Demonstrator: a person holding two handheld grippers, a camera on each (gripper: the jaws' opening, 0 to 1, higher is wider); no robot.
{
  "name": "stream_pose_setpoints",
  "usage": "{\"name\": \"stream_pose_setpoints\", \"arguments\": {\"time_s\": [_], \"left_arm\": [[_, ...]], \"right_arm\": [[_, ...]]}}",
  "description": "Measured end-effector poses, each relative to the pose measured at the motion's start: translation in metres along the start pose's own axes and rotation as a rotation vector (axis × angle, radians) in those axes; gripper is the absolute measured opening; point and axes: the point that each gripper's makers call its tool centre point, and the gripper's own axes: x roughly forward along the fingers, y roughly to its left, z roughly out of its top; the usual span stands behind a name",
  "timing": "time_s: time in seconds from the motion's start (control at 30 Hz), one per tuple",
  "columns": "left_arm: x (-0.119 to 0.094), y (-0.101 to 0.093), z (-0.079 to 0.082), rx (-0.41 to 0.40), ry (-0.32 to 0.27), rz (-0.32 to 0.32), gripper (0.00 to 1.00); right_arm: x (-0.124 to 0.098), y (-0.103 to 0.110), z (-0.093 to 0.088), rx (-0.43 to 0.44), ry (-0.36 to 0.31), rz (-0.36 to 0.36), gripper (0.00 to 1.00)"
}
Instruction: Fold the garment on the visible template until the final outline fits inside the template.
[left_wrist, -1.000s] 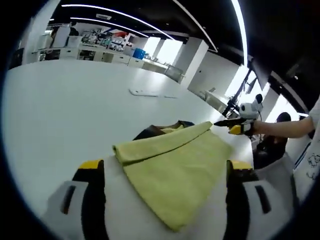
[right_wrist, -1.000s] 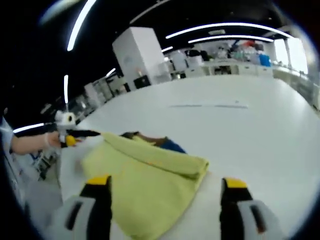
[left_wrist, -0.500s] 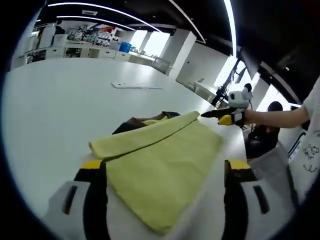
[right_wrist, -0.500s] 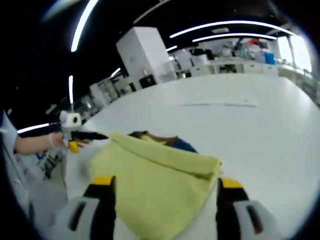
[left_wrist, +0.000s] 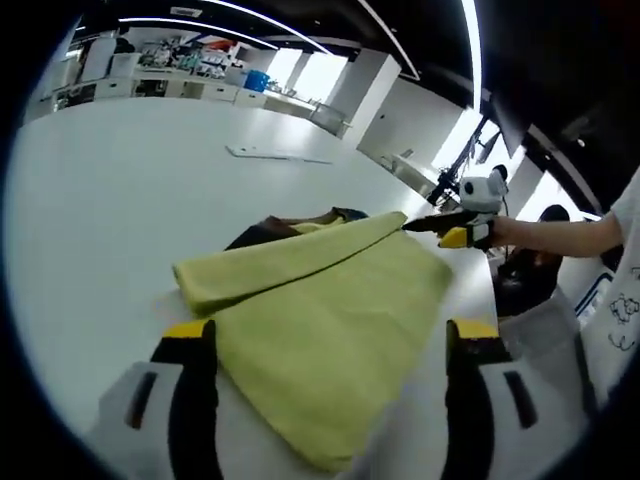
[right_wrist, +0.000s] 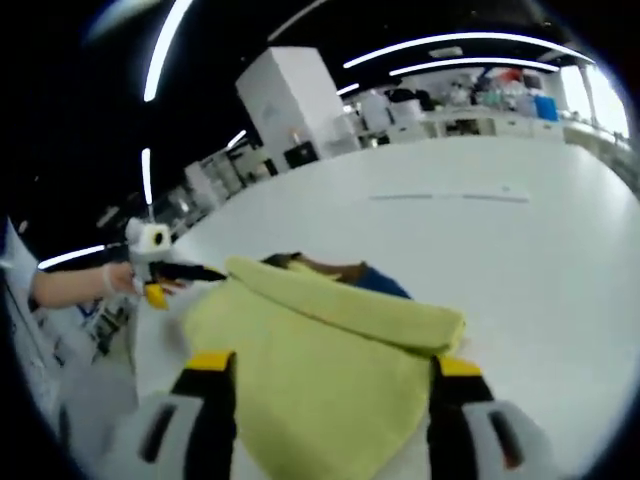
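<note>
- On the white table (left_wrist: 120, 200), the folded yellow-green garment (left_wrist: 320, 310) is seen lying flat, reaching down between both sets of jaws.
- Left gripper (left_wrist: 330, 350): jaws spread wide, nothing gripped.
- Right gripper (right_wrist: 325, 385): jaws spread wide, garment (right_wrist: 320, 350) between them, ungripped.
- Dark fabric (left_wrist: 265, 232) is seen under the garment's far edge.

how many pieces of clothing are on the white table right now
2, possibly more hidden. A folded yellow-green fabric garment lies on the white table, between the open jaws in both views. A dark brown and blue garment peeks out from under its far edge.
</note>
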Motion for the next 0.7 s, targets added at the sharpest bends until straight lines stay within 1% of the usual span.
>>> {"name": "stream_pose_setpoints", "arguments": {"time_s": [0.2, 0.23, 0.33, 0.43, 0.53, 0.63, 0.7], "left_arm": [[0.010, 0.006, 0.013, -0.006, -0.033, 0.002, 0.92], [0.013, 0.009, 0.015, -0.004, -0.042, 0.003, 0.92], [0.017, 0.008, 0.022, -0.006, -0.059, 0.008, 0.92], [0.022, 0.014, 0.032, 0.001, -0.077, 0.020, 0.93], [0.025, 0.020, 0.041, 0.006, -0.097, 0.032, 0.93], [0.028, 0.029, 0.045, -0.004, -0.102, 0.042, 0.93], [0.028, 0.030, 0.044, -0.010, -0.100, 0.050, 0.93]], "right_arm": [[0.010, -0.007, 0.007, 0.013, -0.018, 0.000, 0.77], [0.012, -0.009, 0.009, 0.014, -0.024, -0.004, 0.77], [0.016, -0.011, 0.016, 0.027, -0.041, -0.009, 0.76], [0.021, -0.016, 0.023, 0.029, -0.054, -0.018, 0.76], [0.024, -0.022, 0.035, 0.037, -0.084, -0.029, 0.76], [0.026, -0.025, 0.039, 0.041, -0.094, -0.039, 0.75], [0.028, -0.028, 0.039, 0.051, -0.093, -0.043, 0.75]]}}
